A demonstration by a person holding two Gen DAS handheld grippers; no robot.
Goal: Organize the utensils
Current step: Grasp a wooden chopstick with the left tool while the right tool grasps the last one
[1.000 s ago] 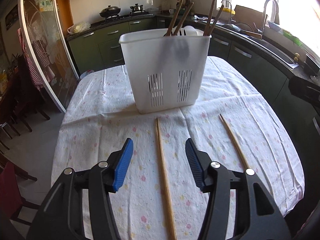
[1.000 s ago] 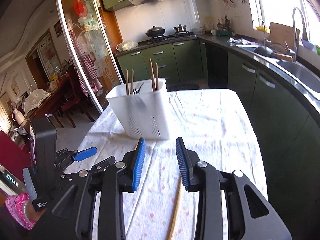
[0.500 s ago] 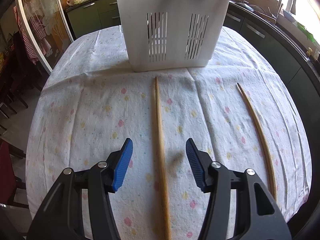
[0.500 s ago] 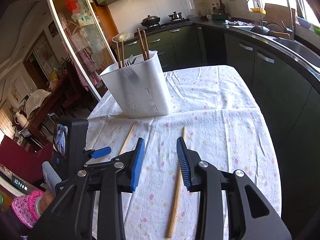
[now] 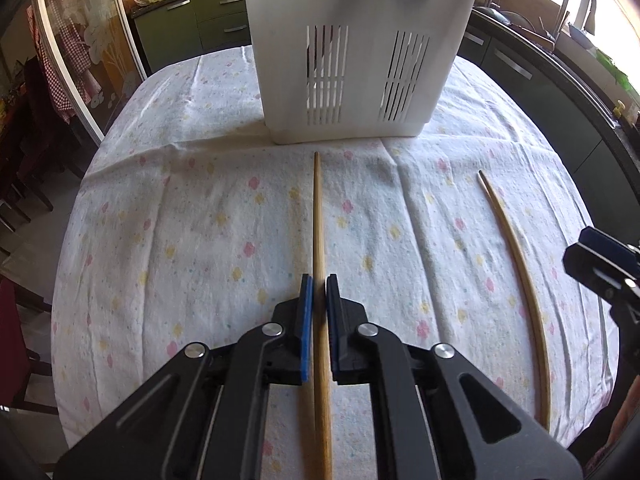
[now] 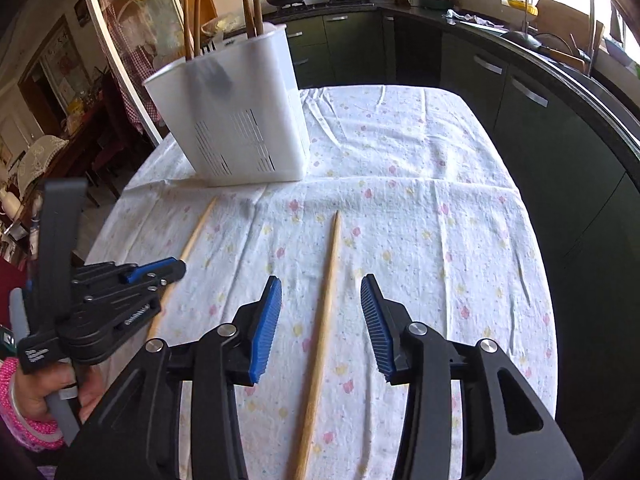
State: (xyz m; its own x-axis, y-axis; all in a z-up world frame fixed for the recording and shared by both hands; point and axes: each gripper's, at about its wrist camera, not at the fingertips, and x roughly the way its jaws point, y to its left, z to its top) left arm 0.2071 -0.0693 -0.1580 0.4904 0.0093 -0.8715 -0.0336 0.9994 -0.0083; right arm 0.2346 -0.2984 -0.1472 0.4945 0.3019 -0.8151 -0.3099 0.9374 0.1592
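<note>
The left claw (image 5: 317, 284) is now pinching shut on the chopstick (image 5: 319, 216) lying before the white holder (image 5: 352, 52), readying a lift, while the right claw (image 6: 321, 296) is hanging open over its twin (image 6: 326, 280).

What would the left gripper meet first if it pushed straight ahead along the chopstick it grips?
Probably the white utensil holder: the left gripper and its chopstick point at its slotted base.
</note>
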